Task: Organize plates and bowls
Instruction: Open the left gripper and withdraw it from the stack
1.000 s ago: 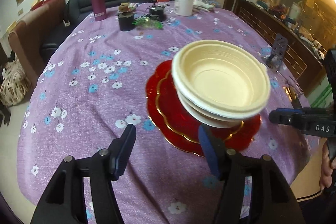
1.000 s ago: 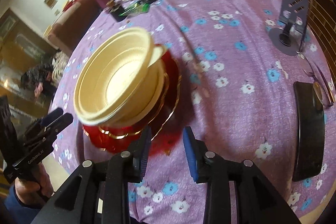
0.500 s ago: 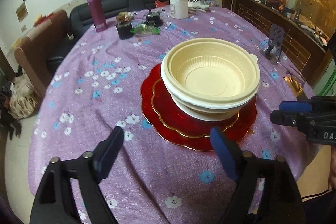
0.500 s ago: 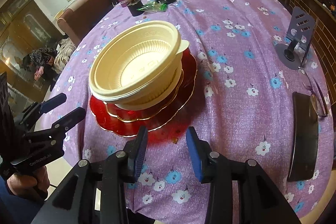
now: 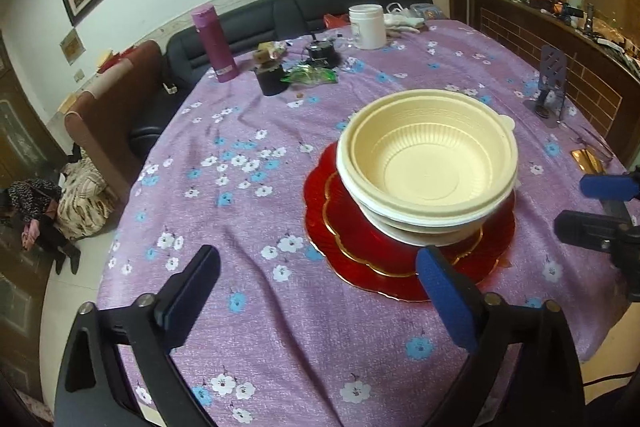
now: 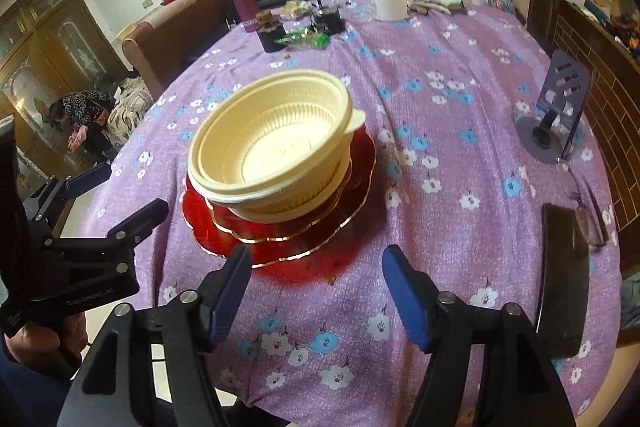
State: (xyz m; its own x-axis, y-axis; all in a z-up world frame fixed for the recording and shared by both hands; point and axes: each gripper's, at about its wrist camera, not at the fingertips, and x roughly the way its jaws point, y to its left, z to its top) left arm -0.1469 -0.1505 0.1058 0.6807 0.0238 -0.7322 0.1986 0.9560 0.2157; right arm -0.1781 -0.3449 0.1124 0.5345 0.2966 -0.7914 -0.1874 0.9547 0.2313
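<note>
- The cream plastic bowls (image 5: 430, 163) sit nested in a short stack on the red scalloped plates (image 5: 404, 259), near the front edge of the round table under its purple flowered cloth (image 5: 248, 187).
- There seem to be two red plates, a smaller gold-rimmed one on a wider one; how many bowls are nested I can't count for sure.
- The left gripper (image 5: 318, 281) has just been opening and stands wide, nothing between its blue pads, hanging just short of the plates' near edge.
- The right gripper (image 6: 316, 281) has also just been opening; its jaws are parted and empty, hovering over the cloth just beside the plates' rim.
- The bowls look like thin, ribbed takeaway ware: light, a bit flexible, likely to slide off one another if tipped. I'd pinch the rolled rim, or the small tab (image 6: 357, 121) sticking out on one side.
- The red plates look glossy and stiff, possibly glass or hard plastic, so slippery and perhaps breakable. The low scalloped edge (image 6: 280, 259) is the only place to grip, and it lies nearly flat on the cloth.
- The stack appears gathered and centred, so the tidying looks close to done.
</note>
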